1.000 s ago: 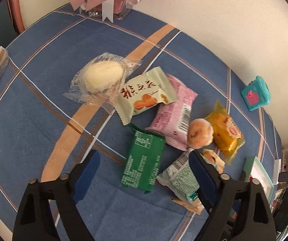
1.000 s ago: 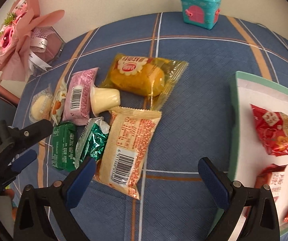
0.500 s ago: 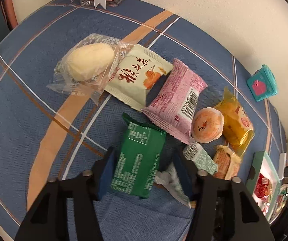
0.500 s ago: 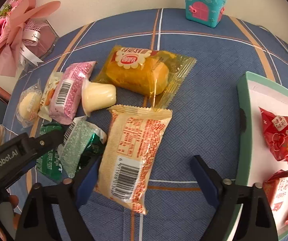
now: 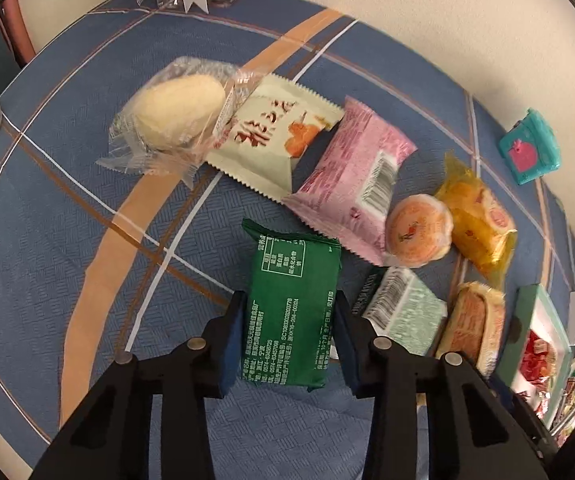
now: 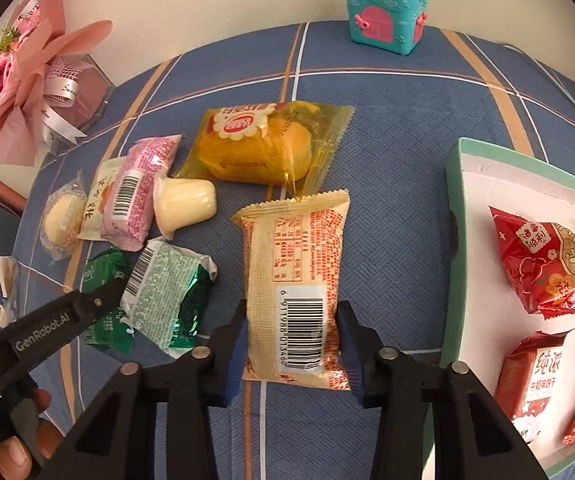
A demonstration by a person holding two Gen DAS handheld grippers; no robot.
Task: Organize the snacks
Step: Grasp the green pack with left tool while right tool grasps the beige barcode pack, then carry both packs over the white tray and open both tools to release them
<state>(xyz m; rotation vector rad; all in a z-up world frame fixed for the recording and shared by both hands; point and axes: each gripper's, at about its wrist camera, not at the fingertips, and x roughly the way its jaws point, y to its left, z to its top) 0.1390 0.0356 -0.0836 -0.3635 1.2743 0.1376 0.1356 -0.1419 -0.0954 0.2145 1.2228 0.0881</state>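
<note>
In the left wrist view my left gripper [image 5: 289,320] points down at a dark green packet [image 5: 295,272] lying flat on the blue checked cloth. Its jaws are closing, and both blue pads touch the packet's long sides. In the right wrist view my right gripper [image 6: 291,328] stands over a cream packet with orange print and a barcode [image 6: 295,248]. Its jaws are closing too, with the pads against both edges of the packet. Both packets rest on the cloth. One left finger [image 6: 87,308] crosses the green packet [image 6: 103,276].
Loose snacks lie around: a pale bun in clear wrap [image 5: 179,112], a white packet [image 5: 271,140], a pink packet [image 5: 351,184], a jelly cup [image 6: 185,204], a yellow-wrapped cake [image 6: 263,148], a silver-green packet [image 6: 167,296]. A green-rimmed tray [image 6: 453,200] with red packets is right; a teal toy house [image 6: 385,16] and a pink bouquet [image 6: 19,92] stand behind.
Both grippers went from wide open to closed in around their packets. The left one also came down and forward over the green packet. The right one stayed where it was.
</note>
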